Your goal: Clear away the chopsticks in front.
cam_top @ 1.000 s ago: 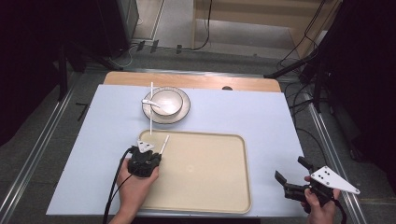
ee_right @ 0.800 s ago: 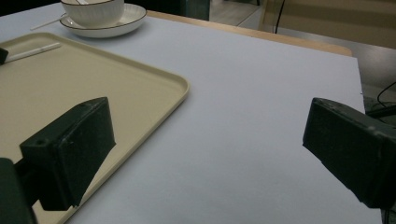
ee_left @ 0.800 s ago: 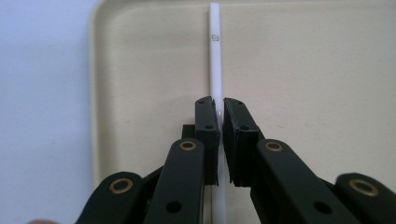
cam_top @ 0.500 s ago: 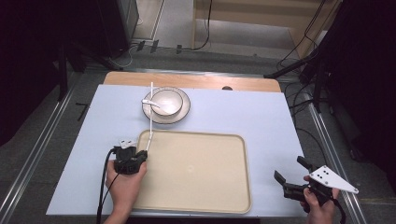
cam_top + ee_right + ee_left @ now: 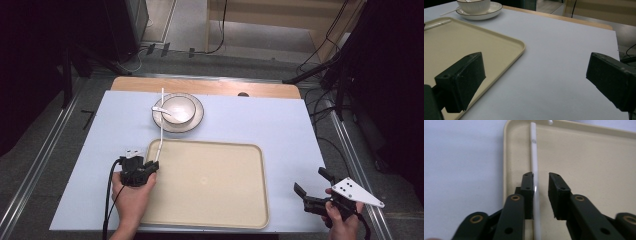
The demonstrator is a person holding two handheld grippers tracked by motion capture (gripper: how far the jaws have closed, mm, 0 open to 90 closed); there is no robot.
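Left gripper point(image 5: 541, 187) shifted left, jaws just parted around slim white, perhaps plastic, chopstick point(image 5: 534, 167) on tray point(image 5: 599, 170).

Even overhead light on the table point(image 5: 240, 125), dark surroundings, close views softly blurred.

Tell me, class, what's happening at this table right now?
A person holds a tool in each hand. The left tool has just been opening its jaws around a white chopstick lying along the left edge of a beige tray; the stick rests against one jaw, with a gap to the other. A second chopstick lies beside the bowl on its saucer. The right tool waits open at the table's right edge.
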